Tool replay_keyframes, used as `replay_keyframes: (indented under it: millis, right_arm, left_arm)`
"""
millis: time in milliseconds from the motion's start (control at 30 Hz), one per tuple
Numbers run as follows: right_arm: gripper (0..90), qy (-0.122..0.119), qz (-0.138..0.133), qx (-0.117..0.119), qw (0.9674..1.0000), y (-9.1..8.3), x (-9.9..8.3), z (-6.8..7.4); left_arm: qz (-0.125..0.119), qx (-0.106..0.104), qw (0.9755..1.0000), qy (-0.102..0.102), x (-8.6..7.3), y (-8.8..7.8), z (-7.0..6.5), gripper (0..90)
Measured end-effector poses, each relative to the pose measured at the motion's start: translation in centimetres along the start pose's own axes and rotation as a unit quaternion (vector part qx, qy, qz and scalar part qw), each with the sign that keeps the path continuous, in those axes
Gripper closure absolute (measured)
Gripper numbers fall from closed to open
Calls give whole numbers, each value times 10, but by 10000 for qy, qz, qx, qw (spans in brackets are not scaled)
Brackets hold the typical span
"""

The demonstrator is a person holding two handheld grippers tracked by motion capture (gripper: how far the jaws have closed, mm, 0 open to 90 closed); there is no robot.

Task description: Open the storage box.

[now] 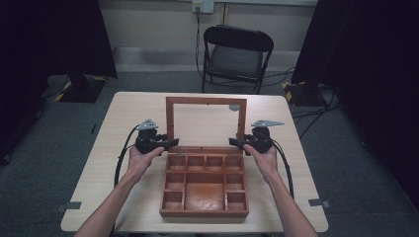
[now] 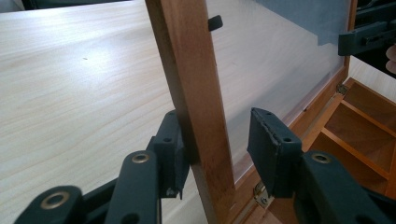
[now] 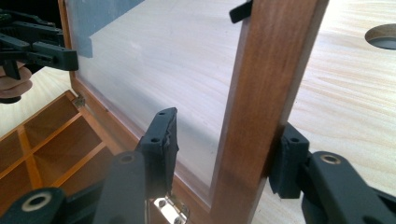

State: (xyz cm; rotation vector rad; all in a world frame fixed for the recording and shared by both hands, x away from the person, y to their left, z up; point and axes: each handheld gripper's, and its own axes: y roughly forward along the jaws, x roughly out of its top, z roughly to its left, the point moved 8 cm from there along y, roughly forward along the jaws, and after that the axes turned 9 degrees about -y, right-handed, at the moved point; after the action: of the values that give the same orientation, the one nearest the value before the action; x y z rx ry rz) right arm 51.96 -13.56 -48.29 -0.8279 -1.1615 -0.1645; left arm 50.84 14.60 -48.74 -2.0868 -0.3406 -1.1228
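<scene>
A wooden box (image 1: 203,213) with several compartments sits on the table, its glass-paned lid (image 1: 205,100) standing upright at the back. My left gripper (image 1: 170,143) is at the lid's left post, low down near the hinge. In the left gripper view its jaws (image 2: 219,135) straddle that post (image 2: 187,60): one pad touches the outer face, the other stands apart on the glass side. My right gripper (image 1: 233,142) mirrors this at the right post. Its jaws (image 3: 224,144) sit around the post (image 3: 271,60), one pad against the wood, the other clear. Both are open.
The light wooden table (image 1: 113,143) has free room on both sides of the box. A round hole (image 3: 383,37) is cut in the tabletop past the right post. A black folding chair (image 1: 236,54) stands behind the table. Dark curtains flank the room.
</scene>
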Motion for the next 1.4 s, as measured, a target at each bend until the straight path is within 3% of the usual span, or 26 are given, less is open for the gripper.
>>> replay_keyframes:
  millis: [200,533,667,733,967,1400]
  right_arm:
    - [467,118,-12,4,9999,7,1,-2]
    - [397,65,17,-82,9999,16,-1,-3]
    - [350,36,57,-176,9998,20,-2,-5]
    - [331,72,76,-218,9997,21,-3,-5]
    - [281,116,155,-243,9995,26,-8,-7]
    - [191,281,273,-313,9987,35,-17,-12]
  left_arm:
    - [36,-16,10000,-78,-1,1,4,549]
    - [86,31,9998,-154,-3,4,8,521]
    - [167,149,9997,-140,-5,9,7,449]
    - [149,108,9995,-252,-6,11,9,445]
    - [265,93,9994,-196,-10,13,12,396]
    - [376,112,9985,-387,-18,15,18,348]
